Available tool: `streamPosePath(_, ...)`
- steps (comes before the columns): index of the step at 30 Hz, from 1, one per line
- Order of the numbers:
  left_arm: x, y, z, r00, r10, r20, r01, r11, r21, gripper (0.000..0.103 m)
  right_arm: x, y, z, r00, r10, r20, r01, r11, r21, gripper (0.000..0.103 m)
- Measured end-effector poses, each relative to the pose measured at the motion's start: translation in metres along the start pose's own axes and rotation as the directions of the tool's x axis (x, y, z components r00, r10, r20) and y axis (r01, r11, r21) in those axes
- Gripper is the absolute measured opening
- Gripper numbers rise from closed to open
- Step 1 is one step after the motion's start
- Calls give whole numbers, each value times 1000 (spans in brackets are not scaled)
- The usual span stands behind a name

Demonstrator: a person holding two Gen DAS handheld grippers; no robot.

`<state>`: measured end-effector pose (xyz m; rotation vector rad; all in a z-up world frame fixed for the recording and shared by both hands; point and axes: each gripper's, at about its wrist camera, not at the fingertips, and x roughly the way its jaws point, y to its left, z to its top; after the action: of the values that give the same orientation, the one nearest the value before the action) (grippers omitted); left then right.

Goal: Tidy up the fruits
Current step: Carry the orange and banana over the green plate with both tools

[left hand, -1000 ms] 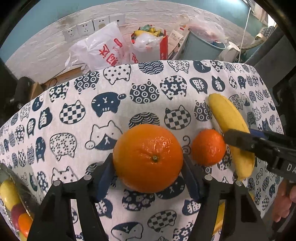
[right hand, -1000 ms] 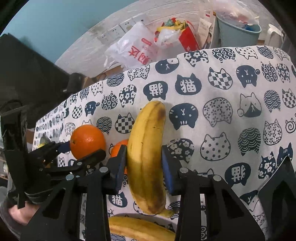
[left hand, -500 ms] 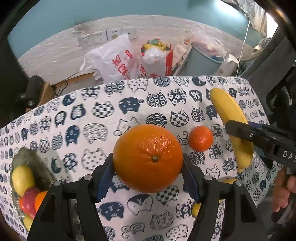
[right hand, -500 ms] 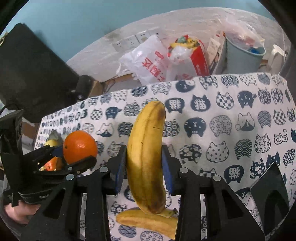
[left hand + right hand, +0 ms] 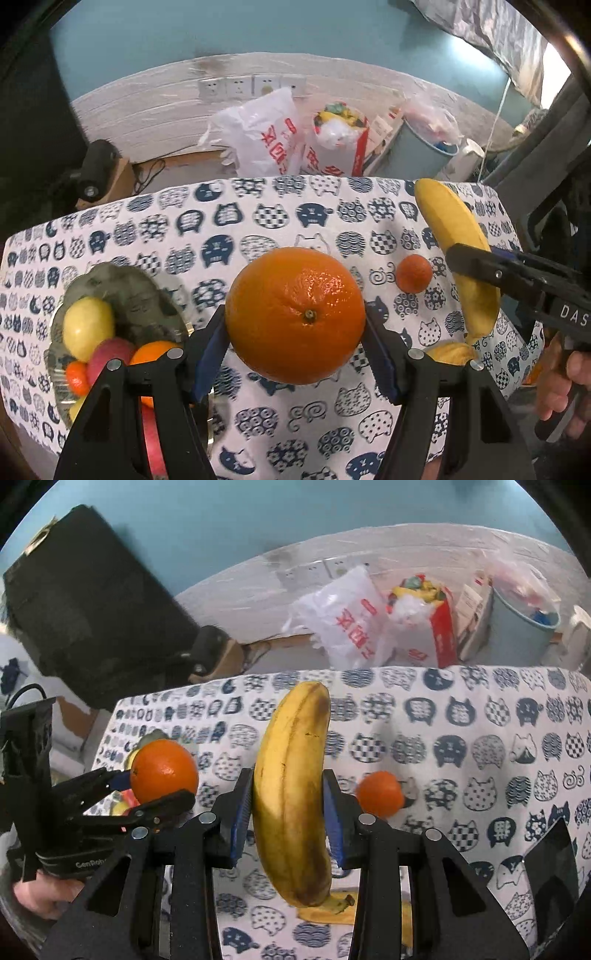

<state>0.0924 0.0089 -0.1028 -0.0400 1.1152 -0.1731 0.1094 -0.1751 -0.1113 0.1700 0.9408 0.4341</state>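
Observation:
My left gripper (image 5: 295,350) is shut on a large orange (image 5: 295,315) and holds it high above the cat-print tablecloth (image 5: 258,221). It also shows in the right wrist view (image 5: 164,770). My right gripper (image 5: 288,823) is shut on a yellow banana (image 5: 291,794), held upright above the table; it shows at the right of the left wrist view (image 5: 458,243). A small tangerine (image 5: 413,273) lies on the cloth between them. A second banana (image 5: 340,910) lies on the cloth under the held one. A glass plate (image 5: 147,295) with several fruits sits at the left.
Behind the table stand a white plastic bag (image 5: 262,136), a red bag (image 5: 340,144) and a grey bin (image 5: 421,151). A black box (image 5: 85,620) stands at the far left. A dark tablet-like object (image 5: 550,871) lies at the table's right.
Both grippers have risen higher above the table with their fruit, so more of the cloth and the fruit plate come into view. The tangerine looks smaller and farther away.

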Motion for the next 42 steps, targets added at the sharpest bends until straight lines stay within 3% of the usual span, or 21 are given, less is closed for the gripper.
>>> streamPosePath(8, -17, 48, -8, 999, 35, 20, -34, 995, -89, 70, 15, 39, 3, 999, 34, -16, -35, 998, -61, 35)
streamPosePath(20, -11, 109, -23, 997, 79, -8, -79, 976, -204, 70, 44, 85, 7, 996, 72, -55, -79, 988, -130, 35)
streamPosePath(35, 6, 139, -32, 993, 97, -62, -109, 964, -242, 70, 76, 132, 7, 990, 100, -103, -118, 975, -190, 35)
streamPosePath(42, 7, 148, -31, 995, 74, -67, -90, 957, -275, 70, 85, 142, 4, 987, 103, -126, -127, 971, -202, 35)
